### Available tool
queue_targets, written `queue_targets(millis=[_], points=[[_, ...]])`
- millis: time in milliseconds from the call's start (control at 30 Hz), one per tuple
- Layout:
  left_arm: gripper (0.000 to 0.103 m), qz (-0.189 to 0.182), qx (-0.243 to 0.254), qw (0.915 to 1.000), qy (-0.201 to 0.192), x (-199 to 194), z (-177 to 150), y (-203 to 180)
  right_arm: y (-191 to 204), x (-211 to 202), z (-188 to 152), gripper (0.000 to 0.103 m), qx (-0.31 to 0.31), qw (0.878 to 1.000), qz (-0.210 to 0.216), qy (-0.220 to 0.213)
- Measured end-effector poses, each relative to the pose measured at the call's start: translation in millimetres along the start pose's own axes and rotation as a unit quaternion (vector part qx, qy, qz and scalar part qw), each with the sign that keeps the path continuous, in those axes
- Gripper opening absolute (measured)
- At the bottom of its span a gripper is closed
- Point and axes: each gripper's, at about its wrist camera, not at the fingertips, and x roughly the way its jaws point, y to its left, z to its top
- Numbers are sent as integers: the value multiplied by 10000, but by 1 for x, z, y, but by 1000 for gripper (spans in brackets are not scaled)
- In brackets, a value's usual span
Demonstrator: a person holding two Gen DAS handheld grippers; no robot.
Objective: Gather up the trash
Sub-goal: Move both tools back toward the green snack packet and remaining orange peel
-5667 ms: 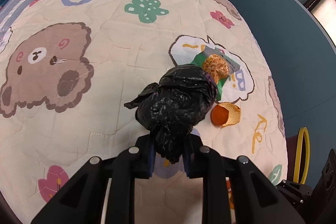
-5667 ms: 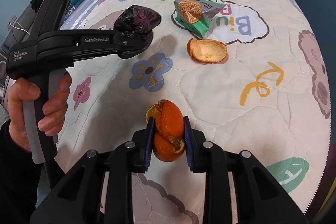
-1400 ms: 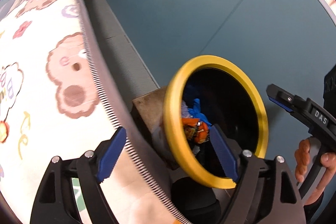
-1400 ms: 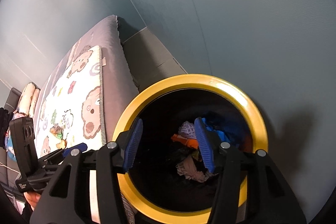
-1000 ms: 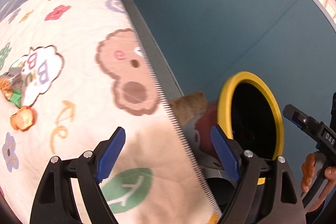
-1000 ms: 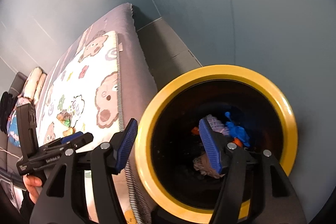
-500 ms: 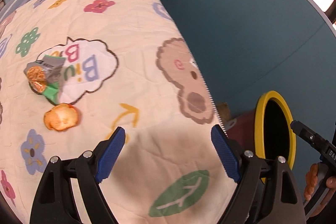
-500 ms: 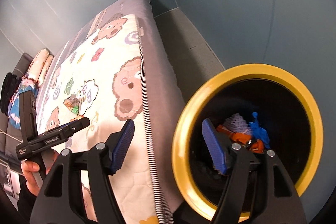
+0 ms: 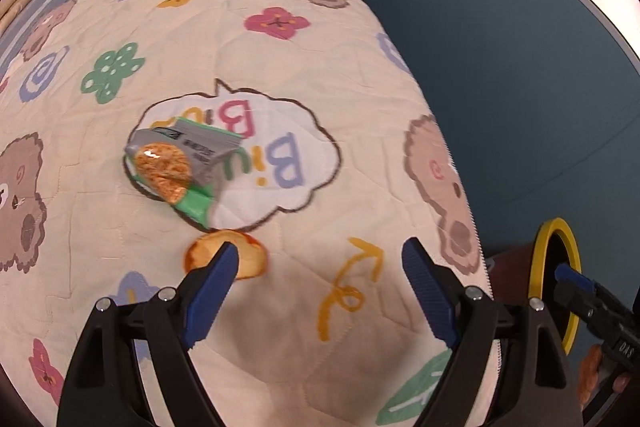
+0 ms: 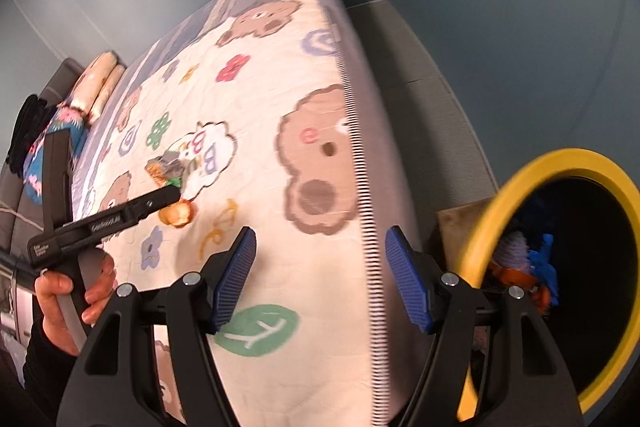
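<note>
Quilted cartoon bedspread [image 9: 280,39], crinkly snack wrapper [image 9: 180,159], possibly curled orange peel [image 9: 248,255]

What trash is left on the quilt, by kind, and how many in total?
Orange peel: 1
Snack wrapper: 1
Total: 2
Both grippers, left and right, are open and empty.

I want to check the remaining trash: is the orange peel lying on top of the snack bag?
No: the orange peel lies on the blanket beside the snack bag, apart from it.
</note>
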Motion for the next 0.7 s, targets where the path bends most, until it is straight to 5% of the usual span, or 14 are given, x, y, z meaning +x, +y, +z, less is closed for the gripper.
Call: queue_targets(millis=[700], points=[[80, 436, -726, 9964, -71, 10, 30, 94, 122, 96, 5, 64, -681, 9943, 447, 690]])
